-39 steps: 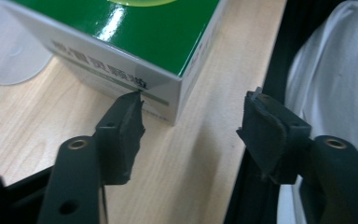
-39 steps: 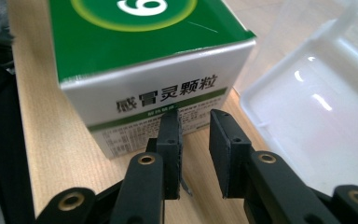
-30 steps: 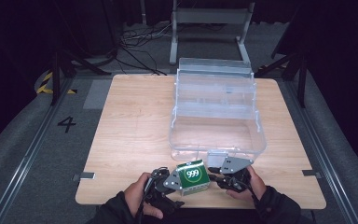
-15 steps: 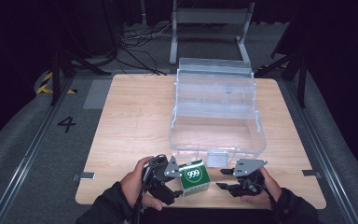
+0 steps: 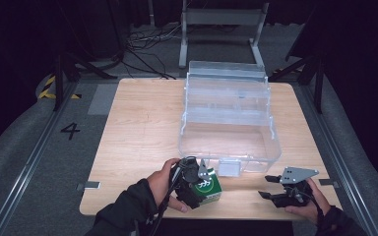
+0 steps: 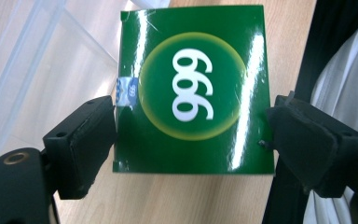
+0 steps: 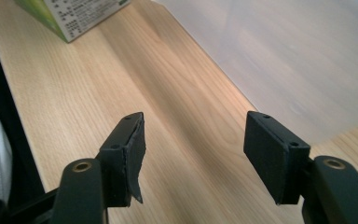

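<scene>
From the high view, the left gripper (image 5: pixel 193 178) clasps a green box (image 5: pixel 207 186) at the near edge of the worktop (image 5: pixel 138 128), just in front of the clear plastic bin (image 5: pixel 226 123), likely its destination. The right gripper (image 5: pixel 274 188) waits well to the right, spread wide and holding nothing.

In the left gripper view, the jaws press both side edges of the green box (image 6: pixel 193 88) (label "999" facing up), a squeeze that keeps it level.

In the right gripper view, the jaws gape over bare wood.
</scene>
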A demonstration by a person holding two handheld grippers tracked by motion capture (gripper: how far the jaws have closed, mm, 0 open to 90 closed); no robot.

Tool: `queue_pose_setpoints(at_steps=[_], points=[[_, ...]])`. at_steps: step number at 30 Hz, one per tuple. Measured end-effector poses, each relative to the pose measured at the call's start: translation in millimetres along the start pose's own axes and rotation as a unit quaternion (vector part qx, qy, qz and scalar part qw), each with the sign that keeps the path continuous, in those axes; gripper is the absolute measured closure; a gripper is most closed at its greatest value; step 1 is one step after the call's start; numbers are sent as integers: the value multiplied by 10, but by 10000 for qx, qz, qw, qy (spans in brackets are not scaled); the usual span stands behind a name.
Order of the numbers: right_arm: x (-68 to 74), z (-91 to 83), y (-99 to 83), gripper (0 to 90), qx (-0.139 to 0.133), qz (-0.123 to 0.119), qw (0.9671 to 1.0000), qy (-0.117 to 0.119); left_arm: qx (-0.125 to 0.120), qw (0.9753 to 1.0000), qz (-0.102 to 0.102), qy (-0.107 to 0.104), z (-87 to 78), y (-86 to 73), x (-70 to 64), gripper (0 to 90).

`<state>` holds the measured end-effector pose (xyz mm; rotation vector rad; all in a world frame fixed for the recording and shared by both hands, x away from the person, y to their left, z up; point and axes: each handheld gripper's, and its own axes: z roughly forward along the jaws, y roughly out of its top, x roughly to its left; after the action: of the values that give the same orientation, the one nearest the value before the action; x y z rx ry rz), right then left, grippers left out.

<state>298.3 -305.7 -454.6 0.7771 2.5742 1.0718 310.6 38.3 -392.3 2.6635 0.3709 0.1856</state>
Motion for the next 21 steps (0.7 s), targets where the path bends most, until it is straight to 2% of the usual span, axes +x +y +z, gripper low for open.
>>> queue_pose_setpoints(at_steps=[2, 5, 6, 8, 11, 15, 19, 21], points=[[-37, -28, -35, 396, -35, 110, 9999, -43, 76, 9999, 32, -97, 5, 35, 20, 157], [-55, -32, -43, 396, -33, 150, 9999, -28, 208, 9997, -2, -153, 7, 80, 54, 153], [-48, -17, -38, 395, -5, 129, 9999, 8, 315, 9991, -36, -286, 8, 109, 86, 137], [-43, 1, -38, 395, 31, 130, 9999, 68, 433, 9983, -7, -382, -4, 142, 125, 143], [-34, 31, -44, 395, 62, 116, 9998, 145, 632, 9975, 78, -310, -25, 148, 115, 158], [-25, 46, -43, 396, 109, 91, 9997, 178, 594, 9971, 207, -432, -24, 144, 158, 155], [-12, 60, -47, 396, 145, 83, 9996, 230, 855, 9945, 345, -490, -22, 215, 200, 158], [-1, 63, -38, 396, 153, 75, 9996, 241, 1052, 9923, 540, -354, -22, 301, 174, 157]])
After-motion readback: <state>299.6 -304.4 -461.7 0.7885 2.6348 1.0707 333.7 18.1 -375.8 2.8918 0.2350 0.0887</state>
